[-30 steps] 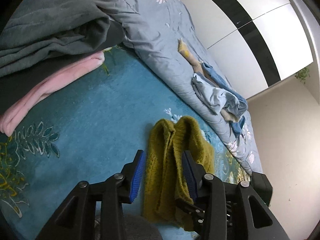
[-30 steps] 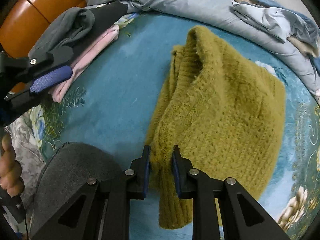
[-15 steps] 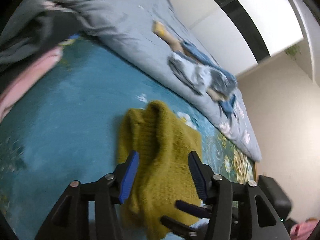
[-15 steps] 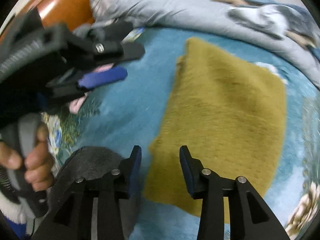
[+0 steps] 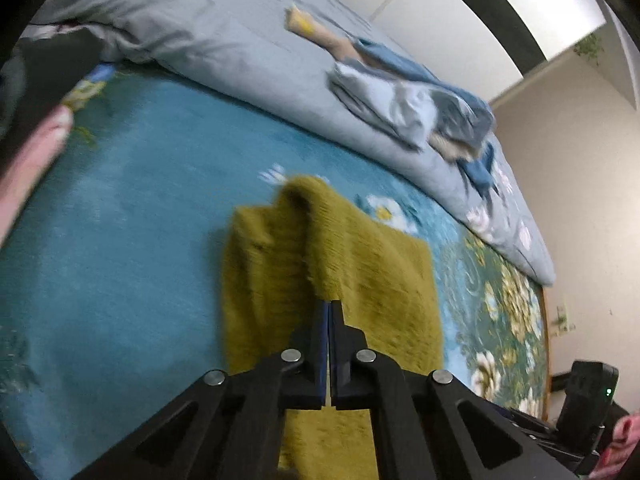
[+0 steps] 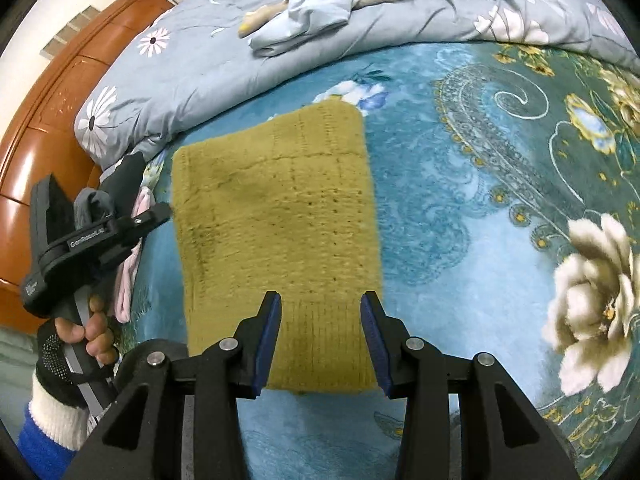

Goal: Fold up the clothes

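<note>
The sweater [image 6: 276,232] lies on the teal bed cover [image 6: 460,208] as a neat, flat rectangle, its near hem at 6 o'clock in the right wrist view and its far edge at 12, close to the grey duvet [image 6: 200,64]. A second ago it was a lumpy, half-doubled strip with the right gripper [image 6: 320,340] pinching its edge; now that edge is let go and the knit lies spread, so this fold looks laid down.

The right gripper's fingers stand moderately wide, hovering over the near hem with nothing pressed between them. The left gripper [image 5: 328,312] had its fingers apart a moment ago; they are now shut tight together, empty as far as the blurred left view shows, and poised over the sweater's middle. In the right wrist view that tool sits at 9 o'clock, beside the sweater's left edge, held in a gloved hand [image 6: 76,332].

In the left view the far end of the sweater, at 12 o'clock, still humps up a little, so it may want smoothing or one more fold. Judging by this, the sweater is nearly done. A pile of pale blue clothes [image 6: 320,4] waits on the duvet at 12 o'clock, and pink and dark garments [image 6: 132,248] lie at 9, so more folding probably remains
</note>
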